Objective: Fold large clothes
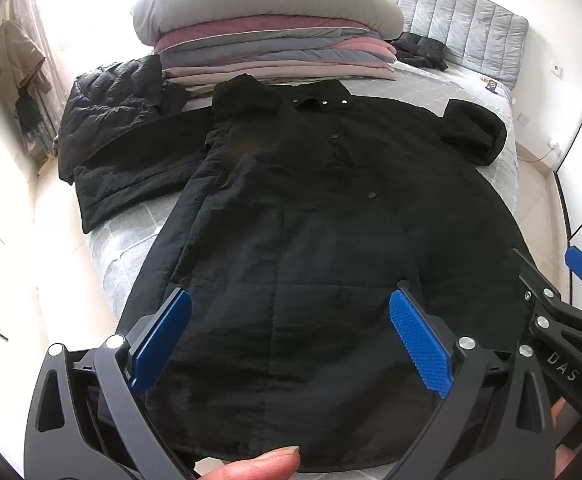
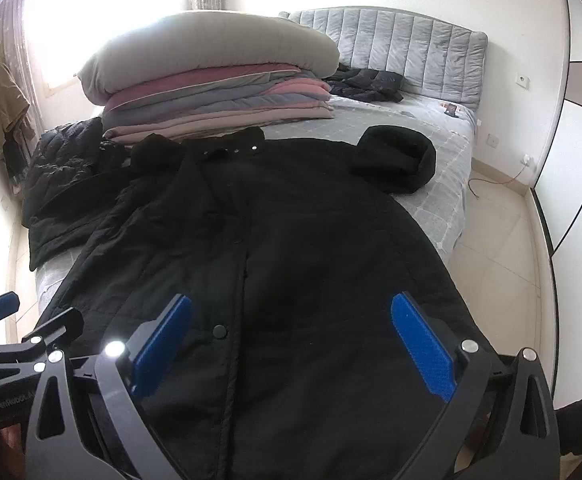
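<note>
The black coat [image 1: 311, 208] lies spread face-up on the bed [image 1: 119, 248]. Left gripper [image 1: 291, 344] and right gripper [image 2: 291, 344] hover wide open, empty (grab hem corners evenly).

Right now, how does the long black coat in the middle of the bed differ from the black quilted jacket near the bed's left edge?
The long black coat lies spread flat, front up, its snap buttons showing; the black quilted jacket sits bunched and crumpled. The coat covers much of the bed, while the jacket takes up only a strip along its left edge. The coat looks matte; the jacket is shinier. Both are black, padded and unfolded.
</note>
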A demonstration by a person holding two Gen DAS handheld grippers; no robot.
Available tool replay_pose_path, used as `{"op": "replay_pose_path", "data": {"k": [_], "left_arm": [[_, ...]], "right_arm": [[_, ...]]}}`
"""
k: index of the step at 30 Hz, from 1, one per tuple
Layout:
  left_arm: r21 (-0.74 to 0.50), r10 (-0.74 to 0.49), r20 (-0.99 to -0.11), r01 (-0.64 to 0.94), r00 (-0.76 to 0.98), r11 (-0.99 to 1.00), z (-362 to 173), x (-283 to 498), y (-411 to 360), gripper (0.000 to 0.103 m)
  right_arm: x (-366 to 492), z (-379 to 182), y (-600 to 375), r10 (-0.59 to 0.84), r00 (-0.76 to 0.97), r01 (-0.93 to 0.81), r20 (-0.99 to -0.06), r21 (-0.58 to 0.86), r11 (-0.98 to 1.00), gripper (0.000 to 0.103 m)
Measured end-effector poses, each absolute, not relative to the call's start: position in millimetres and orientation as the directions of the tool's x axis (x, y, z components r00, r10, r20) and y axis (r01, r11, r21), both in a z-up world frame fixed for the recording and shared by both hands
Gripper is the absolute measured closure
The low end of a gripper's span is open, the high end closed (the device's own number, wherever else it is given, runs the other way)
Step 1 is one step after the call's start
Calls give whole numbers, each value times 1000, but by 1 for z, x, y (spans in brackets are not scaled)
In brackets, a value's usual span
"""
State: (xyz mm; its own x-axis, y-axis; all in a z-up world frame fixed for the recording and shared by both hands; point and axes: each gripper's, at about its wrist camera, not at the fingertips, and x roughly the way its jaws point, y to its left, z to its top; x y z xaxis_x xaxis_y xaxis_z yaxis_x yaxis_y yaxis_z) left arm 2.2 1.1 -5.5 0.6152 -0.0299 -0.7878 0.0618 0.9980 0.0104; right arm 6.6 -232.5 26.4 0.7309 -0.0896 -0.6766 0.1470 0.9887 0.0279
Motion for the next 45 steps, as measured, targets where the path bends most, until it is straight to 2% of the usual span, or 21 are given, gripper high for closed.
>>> {"op": "replay_pose_path", "data": {"k": [45], "left_arm": [[30,-13,-789,59,614,998,-5,4,2,7]], "right_arm": [[12,29,-230,-97,716,148,-692,14,989,7]]}}
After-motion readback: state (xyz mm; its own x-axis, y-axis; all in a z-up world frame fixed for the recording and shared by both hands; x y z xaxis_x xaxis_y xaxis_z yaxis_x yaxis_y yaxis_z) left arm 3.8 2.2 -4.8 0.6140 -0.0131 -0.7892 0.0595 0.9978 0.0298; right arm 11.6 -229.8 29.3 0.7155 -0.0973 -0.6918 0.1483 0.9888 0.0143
